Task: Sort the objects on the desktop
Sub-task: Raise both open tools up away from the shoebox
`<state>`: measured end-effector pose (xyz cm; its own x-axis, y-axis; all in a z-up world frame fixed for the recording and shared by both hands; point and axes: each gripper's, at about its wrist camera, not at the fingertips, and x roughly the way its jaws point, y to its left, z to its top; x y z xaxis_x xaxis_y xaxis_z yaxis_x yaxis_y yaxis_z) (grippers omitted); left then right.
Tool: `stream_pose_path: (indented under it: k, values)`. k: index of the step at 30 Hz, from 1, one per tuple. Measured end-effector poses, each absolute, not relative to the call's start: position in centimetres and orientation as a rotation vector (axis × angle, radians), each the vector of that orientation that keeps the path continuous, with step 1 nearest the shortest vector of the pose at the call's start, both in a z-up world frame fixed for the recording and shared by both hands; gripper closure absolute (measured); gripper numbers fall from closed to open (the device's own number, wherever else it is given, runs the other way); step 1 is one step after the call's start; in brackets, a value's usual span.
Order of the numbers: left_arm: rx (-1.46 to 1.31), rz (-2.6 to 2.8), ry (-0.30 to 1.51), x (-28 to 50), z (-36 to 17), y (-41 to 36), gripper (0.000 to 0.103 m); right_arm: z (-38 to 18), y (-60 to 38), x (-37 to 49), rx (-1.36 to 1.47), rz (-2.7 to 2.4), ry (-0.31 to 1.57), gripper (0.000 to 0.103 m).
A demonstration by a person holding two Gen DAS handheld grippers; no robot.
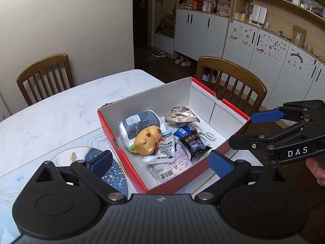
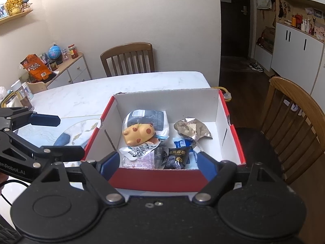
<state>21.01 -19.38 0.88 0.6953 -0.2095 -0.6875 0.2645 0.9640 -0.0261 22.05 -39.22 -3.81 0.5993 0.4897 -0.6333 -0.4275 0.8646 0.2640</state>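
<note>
My left gripper [image 1: 160, 162] tilts downward, jaws spread wide, blue pads [image 1: 101, 162] facing each other with nothing pressed between them. My right gripper [image 2: 156, 162] tilts down at a similar angle, jaws also wide apart, pads [image 2: 205, 162] bare, clamping nothing. From the left wrist view the right gripper [image 1: 241, 130] enters at the right edge, one finger above the other. A bit of my hand [image 1: 316, 168] shows behind its body. The two tools sit side by side, not touching.
</note>
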Motion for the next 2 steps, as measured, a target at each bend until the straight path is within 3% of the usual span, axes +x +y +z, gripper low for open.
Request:
stream_pose_path:
  k: [2]
  values:
    - [0.071, -0.261, 0.754, 21.00, 0.93, -19.15, 0.002, -3.83, -39.17, 22.06, 0.090, 0.528, 0.762, 0.020]
